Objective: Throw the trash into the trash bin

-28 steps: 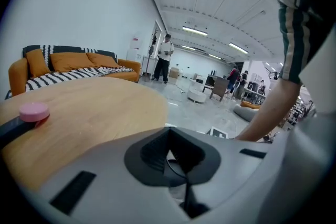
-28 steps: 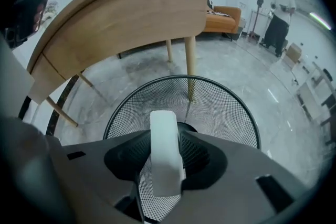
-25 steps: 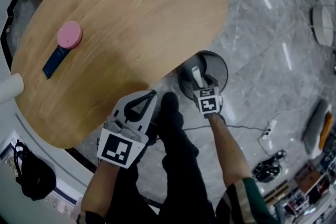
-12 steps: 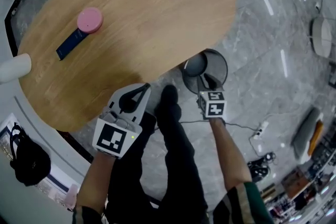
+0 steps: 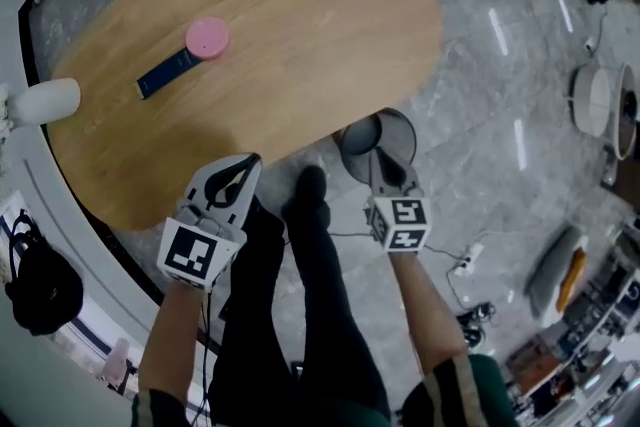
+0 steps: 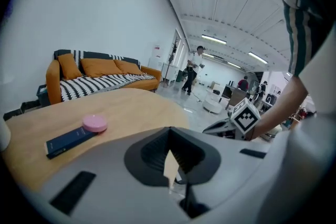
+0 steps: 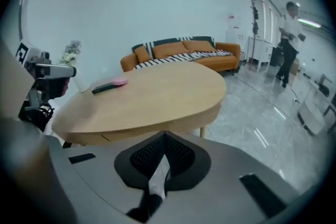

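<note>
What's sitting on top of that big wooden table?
A pink round disc and a dark blue flat strip, with one end at the disc. The rest of the table shows bare wood, but the left gripper covers a bit of the near edge.

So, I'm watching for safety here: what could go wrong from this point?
The cable and power strip lie on the floor near the person's shoe: a possible trip. The trash bin stands tight by the table edge, so dropped trash might clip the tabletop and miss.
</note>
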{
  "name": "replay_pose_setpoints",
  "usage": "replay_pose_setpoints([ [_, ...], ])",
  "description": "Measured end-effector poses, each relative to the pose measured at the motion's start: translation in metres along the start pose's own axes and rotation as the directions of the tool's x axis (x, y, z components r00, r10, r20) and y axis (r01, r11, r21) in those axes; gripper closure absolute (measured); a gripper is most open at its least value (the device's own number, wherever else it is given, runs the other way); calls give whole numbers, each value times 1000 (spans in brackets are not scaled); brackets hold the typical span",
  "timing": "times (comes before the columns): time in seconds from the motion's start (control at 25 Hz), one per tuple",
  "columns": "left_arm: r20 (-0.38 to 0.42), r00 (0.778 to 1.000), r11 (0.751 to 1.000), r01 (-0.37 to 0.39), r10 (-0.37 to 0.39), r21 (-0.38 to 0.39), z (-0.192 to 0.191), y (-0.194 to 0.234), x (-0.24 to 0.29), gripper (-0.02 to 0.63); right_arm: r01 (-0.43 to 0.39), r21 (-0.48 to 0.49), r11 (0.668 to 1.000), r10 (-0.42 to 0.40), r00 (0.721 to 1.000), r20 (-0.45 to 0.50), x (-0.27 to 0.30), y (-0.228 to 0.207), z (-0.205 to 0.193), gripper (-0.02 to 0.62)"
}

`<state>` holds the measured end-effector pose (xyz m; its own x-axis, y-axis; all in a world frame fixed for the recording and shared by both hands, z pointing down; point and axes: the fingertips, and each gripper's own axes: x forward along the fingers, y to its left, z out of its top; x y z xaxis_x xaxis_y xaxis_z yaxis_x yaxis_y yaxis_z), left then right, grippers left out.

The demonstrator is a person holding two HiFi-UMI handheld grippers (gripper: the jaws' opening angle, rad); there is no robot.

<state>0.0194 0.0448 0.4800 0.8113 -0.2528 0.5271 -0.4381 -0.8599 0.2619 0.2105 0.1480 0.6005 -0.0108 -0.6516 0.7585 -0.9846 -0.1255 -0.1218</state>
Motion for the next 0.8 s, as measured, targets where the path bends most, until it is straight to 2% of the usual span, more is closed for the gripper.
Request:
replay_pose_setpoints([
  [0.16,13,997,996,-82,82,-34,2,25,-21,606,-81,-103,991,84,996,21,-9,40,38,597],
  [0.4,16,988,986,-153,154,-72,-9,56,-51,606,-181,-177,967,191,981,42,5,101,79,597],
  [0.56,30,978,971,-203,208,-127,-14,72,-71,606,-263,-240,934,279,960,35,17,144,102,597],
  [0.8,30,961,950,-265,274,-166,-30,98,-100,606,-328,-321,889,352,936,18,42,196,124,595],
])
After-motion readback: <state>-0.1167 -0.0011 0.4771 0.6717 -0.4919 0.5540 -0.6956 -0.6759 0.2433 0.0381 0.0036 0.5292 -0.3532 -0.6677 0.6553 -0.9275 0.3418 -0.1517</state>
